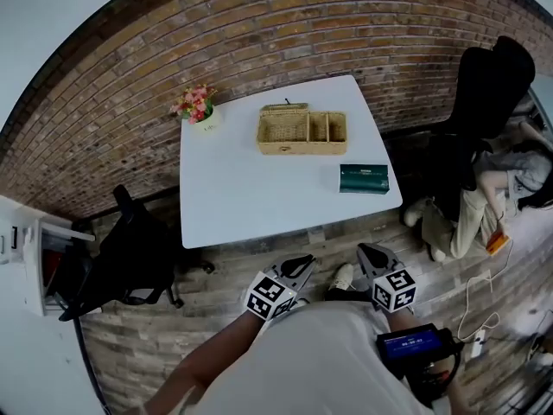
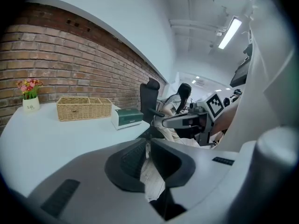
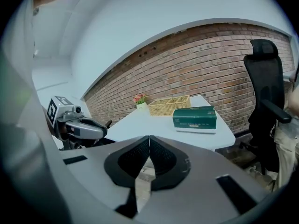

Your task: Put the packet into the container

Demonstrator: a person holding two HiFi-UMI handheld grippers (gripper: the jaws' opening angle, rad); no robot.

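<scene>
— What's in front of you, apart from the job itself?
— A white table (image 1: 251, 197) pushed up against a curved-looking brick wall (image 1: 259, 33). At its far left corner sits a small white pot of pink flowers (image 1: 200, 111).
— Any seating?
— A black office chair (image 1: 130, 253) just off the table's left edge, and a second black chair (image 1: 492, 80) by the far right corner.
— Anyone else about?
— A person in pale trousers (image 1: 484, 197) to the right of the table, close by that second chair.
— And the rest of the room?
— Wood floor (image 1: 164, 335) under my feet, a white cabinet (image 1: 22, 232) at my far left — its front open — and a strip light (image 2: 229, 33) lit on the ceiling.
</scene>
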